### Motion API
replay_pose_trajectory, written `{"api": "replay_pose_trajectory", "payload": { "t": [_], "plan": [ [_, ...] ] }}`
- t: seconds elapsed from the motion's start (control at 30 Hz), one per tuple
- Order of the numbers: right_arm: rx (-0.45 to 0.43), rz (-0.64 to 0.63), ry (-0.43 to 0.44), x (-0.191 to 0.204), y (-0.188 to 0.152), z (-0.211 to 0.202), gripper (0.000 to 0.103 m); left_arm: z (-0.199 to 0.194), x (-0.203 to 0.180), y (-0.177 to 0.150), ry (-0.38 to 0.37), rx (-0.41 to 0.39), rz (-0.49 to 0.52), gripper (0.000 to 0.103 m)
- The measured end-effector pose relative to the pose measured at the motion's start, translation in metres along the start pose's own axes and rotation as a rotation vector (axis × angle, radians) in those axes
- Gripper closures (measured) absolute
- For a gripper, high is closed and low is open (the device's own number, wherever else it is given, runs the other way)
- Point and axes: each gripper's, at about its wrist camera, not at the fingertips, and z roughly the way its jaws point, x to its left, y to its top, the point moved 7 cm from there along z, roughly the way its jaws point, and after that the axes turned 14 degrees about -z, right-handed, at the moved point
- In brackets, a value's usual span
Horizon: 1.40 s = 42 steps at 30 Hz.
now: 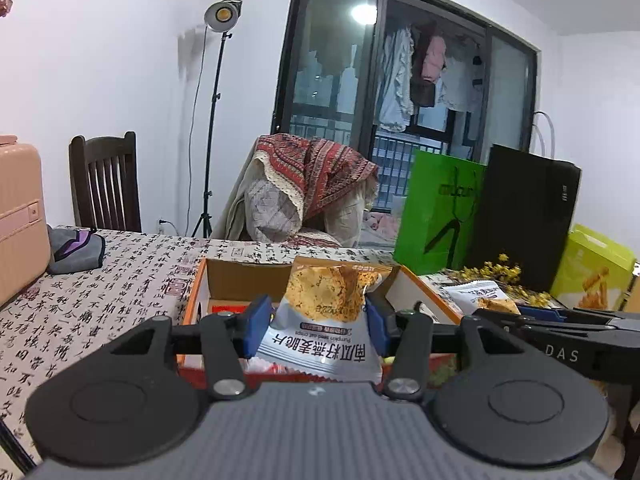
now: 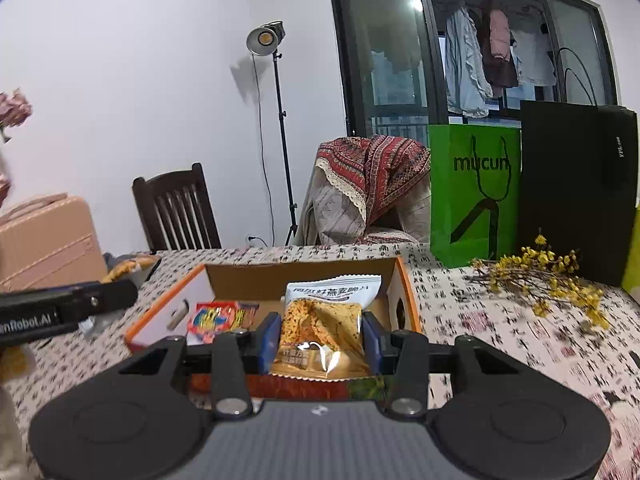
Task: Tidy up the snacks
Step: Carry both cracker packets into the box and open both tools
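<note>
My left gripper [image 1: 316,326] is shut on a white oat crisp packet [image 1: 324,320] and holds it over the near edge of the open orange-rimmed cardboard box [image 1: 240,272]. My right gripper [image 2: 320,338] is shut on a second oat crisp packet [image 2: 324,324], also held above the same box [image 2: 304,276]. A red snack packet [image 2: 220,316] lies inside the box at the left. In the left wrist view the right gripper [image 1: 560,320] reaches in from the right with its packet [image 1: 484,294]. In the right wrist view the left gripper's arm [image 2: 68,304] shows at the left.
The table has a calligraphy-print cloth [image 1: 100,312]. A pink suitcase [image 1: 20,220] and grey pouch [image 1: 76,250] stand left. Green bag [image 2: 472,192], black bag [image 2: 576,192] and dried yellow flowers [image 2: 548,276] stand right. A chair [image 2: 176,212] and lamp stand [image 2: 280,140] are behind.
</note>
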Motion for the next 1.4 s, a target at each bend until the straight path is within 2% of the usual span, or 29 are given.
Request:
{"api": "replay_pose_trajectory", "payload": {
  "t": [0.2, 0.27, 0.4, 0.47, 0.73, 0.83, 0.9, 0.93, 0.97, 1.03, 1.4],
  "plan": [
    [0.045, 0.021, -0.006, -0.003, 0.013, 0.048, 0.061, 0.041, 0.004, 0.012, 0.033, 0.012, -0.037, 0.052],
    [0.057, 0.024, -0.013, -0.003, 0.012, 0.064, 0.061, 0.057, 0.009, 0.013, 0.066, 0.018, -0.047, 0.052],
    [0.050, 0.038, -0.017, -0.003, -0.003, 0.084, 0.061, 0.081, 0.028, 0.004, 0.115, 0.030, -0.065, 0.052],
    [0.031, 0.046, -0.004, -0.003, -0.014, 0.091, 0.061, 0.088, 0.037, -0.002, 0.121, 0.032, -0.072, 0.052],
    [0.068, 0.002, 0.009, 0.004, -0.030, 0.107, 0.061, 0.111, 0.050, -0.021, 0.127, 0.111, -0.062, 0.050],
    [0.089, -0.005, 0.009, 0.005, -0.034, 0.110, 0.059, 0.111, 0.053, -0.023, 0.123, 0.118, -0.080, 0.042],
    [0.084, 0.010, 0.018, 0.003, -0.033, 0.107, 0.058, 0.107, 0.055, -0.021, 0.118, 0.103, -0.096, 0.017],
    [0.077, 0.020, 0.024, 0.002, -0.033, 0.105, 0.046, 0.104, 0.057, -0.019, 0.128, 0.086, -0.103, 0.011],
    [0.069, 0.028, 0.021, 0.000, -0.032, 0.103, 0.025, 0.101, 0.057, -0.017, 0.132, 0.067, -0.106, 0.003],
    [0.059, 0.032, 0.015, -0.001, -0.031, 0.100, 0.002, 0.097, 0.056, -0.013, 0.127, 0.040, -0.113, 0.000],
    [0.052, 0.034, 0.022, 0.001, -0.023, 0.092, 0.000, 0.085, 0.052, -0.003, 0.145, 0.020, -0.141, 0.000]
  ]
}}
